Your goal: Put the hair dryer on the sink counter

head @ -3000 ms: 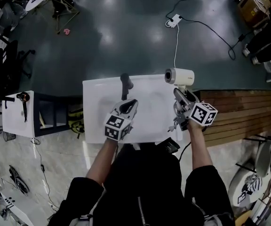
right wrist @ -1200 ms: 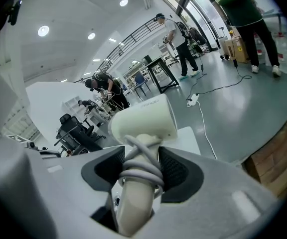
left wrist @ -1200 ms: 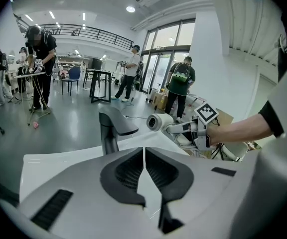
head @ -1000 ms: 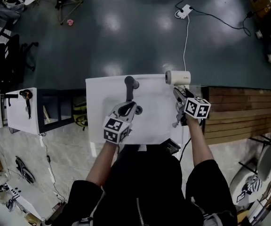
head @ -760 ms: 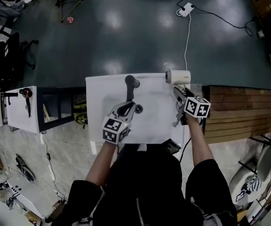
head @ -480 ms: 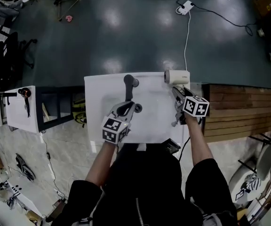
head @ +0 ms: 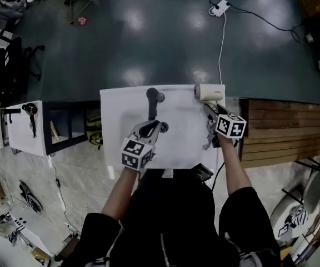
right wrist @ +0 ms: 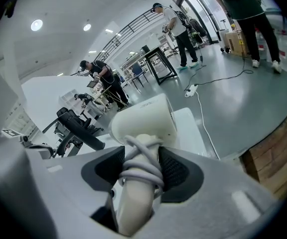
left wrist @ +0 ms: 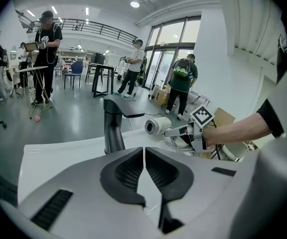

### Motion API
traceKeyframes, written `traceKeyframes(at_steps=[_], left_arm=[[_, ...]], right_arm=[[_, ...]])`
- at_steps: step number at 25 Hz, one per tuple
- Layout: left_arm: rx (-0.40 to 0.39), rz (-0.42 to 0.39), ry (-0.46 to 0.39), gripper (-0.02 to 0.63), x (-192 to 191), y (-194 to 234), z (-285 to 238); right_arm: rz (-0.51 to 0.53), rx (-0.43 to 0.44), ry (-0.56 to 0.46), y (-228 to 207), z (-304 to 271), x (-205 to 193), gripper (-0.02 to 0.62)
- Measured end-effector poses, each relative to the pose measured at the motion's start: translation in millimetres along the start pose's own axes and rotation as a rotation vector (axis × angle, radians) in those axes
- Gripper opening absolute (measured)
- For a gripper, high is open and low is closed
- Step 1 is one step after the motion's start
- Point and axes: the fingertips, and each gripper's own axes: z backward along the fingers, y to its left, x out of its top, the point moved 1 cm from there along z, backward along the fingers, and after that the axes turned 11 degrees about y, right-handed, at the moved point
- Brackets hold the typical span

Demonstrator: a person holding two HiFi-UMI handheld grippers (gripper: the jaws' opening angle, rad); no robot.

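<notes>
left claw (left wrist: 144, 152): jaws together, empty | faucet (left wrist: 114, 129): just beyond | hair dryer (left wrist: 157, 126): in right claw (left wrist: 174, 132), right of faucet

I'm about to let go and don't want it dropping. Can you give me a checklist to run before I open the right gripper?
1. Grip: right gripper jaws clamp the hair dryer handle over its wound cord: ok.
2. Dryer resting on the sink counter: cannot tell; contact is hidden.
3. Dryer fully over the counter: cannot tell; in the head view it sits at the right rear corner.
4. Clearance: faucet stands apart from the dryer: ok.
5. Other hand: left gripper shut, empty, away from the dryer: ok.
</notes>
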Motion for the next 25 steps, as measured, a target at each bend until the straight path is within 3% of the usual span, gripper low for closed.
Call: traceKeyframes(at_steps=[25], left_arm=[[-0.001,0.015,0.009,0.017,-6.0,-3.0,7.6]], right_arm=[[-0.006,-0.048,0.067,-7.1,-7.3,-20.9,0.216]])
